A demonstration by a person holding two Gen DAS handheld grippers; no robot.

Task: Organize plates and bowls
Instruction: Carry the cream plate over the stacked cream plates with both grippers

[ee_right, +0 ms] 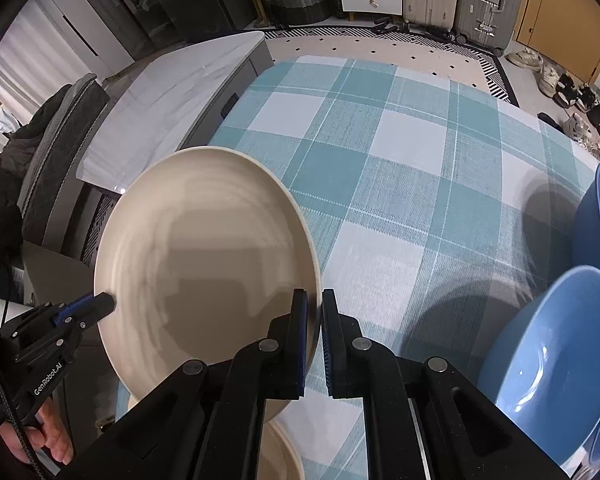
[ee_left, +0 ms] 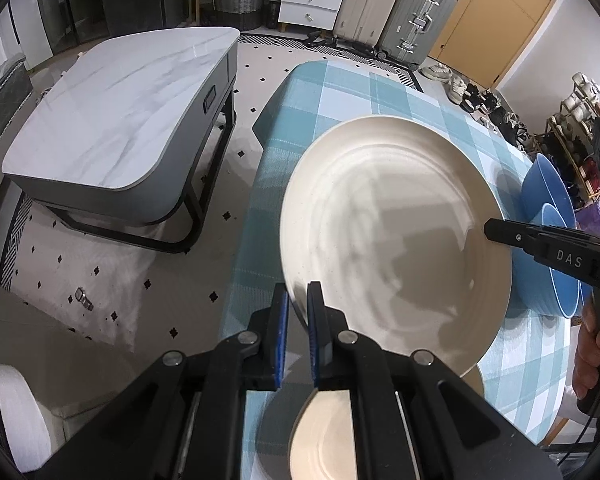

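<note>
Gripping opposite rims, my left gripper (ee_left: pixel 297 312) and right gripper (ee_right: pixel 314 312) hold one cream plate (ee_left: pixel 392 240) tilted above the checked tablecloth (ee_right: pixel 400 152). My left view alone shows it clear of a second cream plate (ee_left: pixel 320 436) beneath. Two blue bowls (ee_right: pixel 552 360) sit nested at the right; a marble coffee table (ee_left: pixel 120 120) stands beyond.

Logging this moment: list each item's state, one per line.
Large cream plate: lifted, tilted, gripped at opposite rims.
Left gripper: shut on the plate rim.
Right gripper: shut on the plate rim.
Second cream plate: flat on the tablecloth, below.
Blue bowls: upright, empty.
</note>
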